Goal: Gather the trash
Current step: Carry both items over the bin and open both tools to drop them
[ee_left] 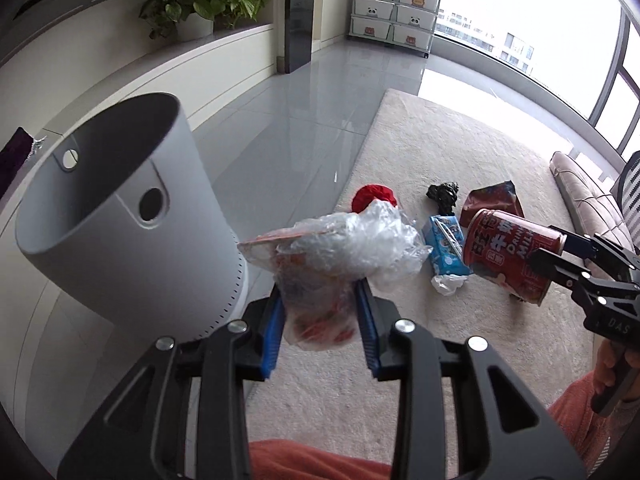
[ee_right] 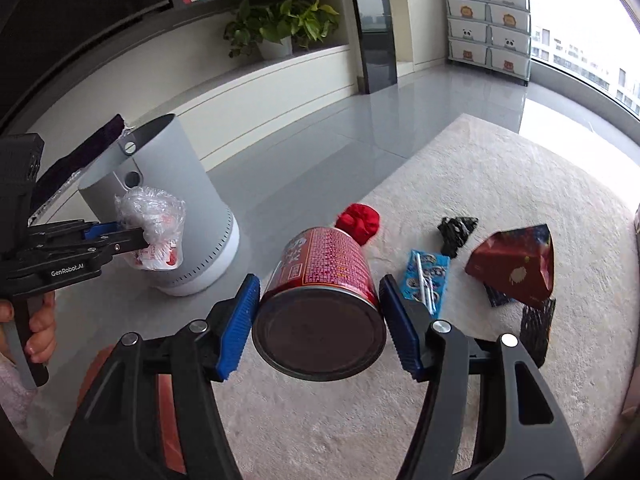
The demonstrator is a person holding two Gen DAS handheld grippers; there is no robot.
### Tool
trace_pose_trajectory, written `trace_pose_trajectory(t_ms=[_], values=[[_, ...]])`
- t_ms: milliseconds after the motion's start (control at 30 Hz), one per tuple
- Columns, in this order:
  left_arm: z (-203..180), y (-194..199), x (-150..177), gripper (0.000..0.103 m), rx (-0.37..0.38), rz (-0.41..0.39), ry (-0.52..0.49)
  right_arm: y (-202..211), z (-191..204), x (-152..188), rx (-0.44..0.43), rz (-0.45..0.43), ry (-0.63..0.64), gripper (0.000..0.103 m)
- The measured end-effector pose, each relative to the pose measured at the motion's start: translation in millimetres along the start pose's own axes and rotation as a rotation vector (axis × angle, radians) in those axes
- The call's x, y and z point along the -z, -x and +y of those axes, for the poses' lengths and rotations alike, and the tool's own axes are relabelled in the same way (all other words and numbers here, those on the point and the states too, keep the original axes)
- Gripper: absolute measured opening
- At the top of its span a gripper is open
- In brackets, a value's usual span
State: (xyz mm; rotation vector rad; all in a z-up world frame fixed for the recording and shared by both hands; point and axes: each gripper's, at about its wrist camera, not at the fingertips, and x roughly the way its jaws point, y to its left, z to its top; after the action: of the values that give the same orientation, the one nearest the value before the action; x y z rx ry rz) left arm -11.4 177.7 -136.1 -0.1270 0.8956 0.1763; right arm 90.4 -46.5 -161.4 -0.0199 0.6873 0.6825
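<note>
My left gripper [ee_left: 319,290] is shut on a crumpled clear plastic wrapper [ee_left: 344,240] with red print, held in the air beside the grey trash bin [ee_left: 120,220]. In the right wrist view the left gripper [ee_right: 140,236] and its wrapper [ee_right: 156,216] hang in front of the bin [ee_right: 192,208], below its rim. My right gripper [ee_right: 319,286] is shut on a red drink can [ee_right: 320,272], bottom end toward the camera, lifted over the rug. From the left, the can [ee_left: 508,256] and right gripper [ee_left: 550,248] show at the right.
On the beige rug [ee_right: 480,184] lie a red crumpled wad [ee_right: 358,218], a black crumpled scrap [ee_right: 456,230], a blue drink carton [ee_right: 424,280], a dark red snack bag [ee_right: 516,268] and black mesh [ee_right: 536,328]. Grey tile floor stretches beyond.
</note>
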Motion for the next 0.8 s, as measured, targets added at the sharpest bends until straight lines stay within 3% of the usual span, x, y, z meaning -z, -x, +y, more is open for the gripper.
trace_pose_trajectory(t_ms=[167,233,300,467,500,533,567,700,800], values=[[66.9,42.8,-15.2,0.033,-0.097,-0.058,0.044,-8.4,68.4,-51.7,-0.082,-0.039,0.098,0.058],[90.1,55.8,-20.3,0.025,-0.059,-0.065,0.081,-9.7,93.8,-70.0,-0.106,-0.058,0.136,0.058],[104.4,67.8,-25.0,0.013,-0.123,-0.084,0.073,-10.6,117.1,-88.7,-0.126,-0.079,0.174,0.058],[139.7,93.1,-39.4,0.009,-0.134,-0.131,0.105,-3.9,173.0,-136.6,-0.183,-0.156,0.261,0.056],[146.3,96.5,-43.3,0.009,-0.139,-0.144,0.104,-4.6,184.1,-146.7,-0.194,-0.17,0.274,0.051],[151.6,97.1,-47.8,0.009,-0.139,-0.153,0.111,-7.6,194.6,-156.4,-0.206,-0.178,0.288,0.021],[158.5,93.1,-53.5,0.009,-0.143,-0.15,0.125,-15.9,205.8,-167.6,-0.219,-0.152,0.298,0.0],[188.6,64.2,-71.7,0.009,-0.186,-0.108,0.15,-56.5,247.7,-200.2,-0.237,-0.127,0.299,0.0],[211.1,33.5,-81.2,0.006,-0.168,-0.045,0.209,-84.3,265.8,-211.3,-0.272,-0.083,0.26,0.0]])
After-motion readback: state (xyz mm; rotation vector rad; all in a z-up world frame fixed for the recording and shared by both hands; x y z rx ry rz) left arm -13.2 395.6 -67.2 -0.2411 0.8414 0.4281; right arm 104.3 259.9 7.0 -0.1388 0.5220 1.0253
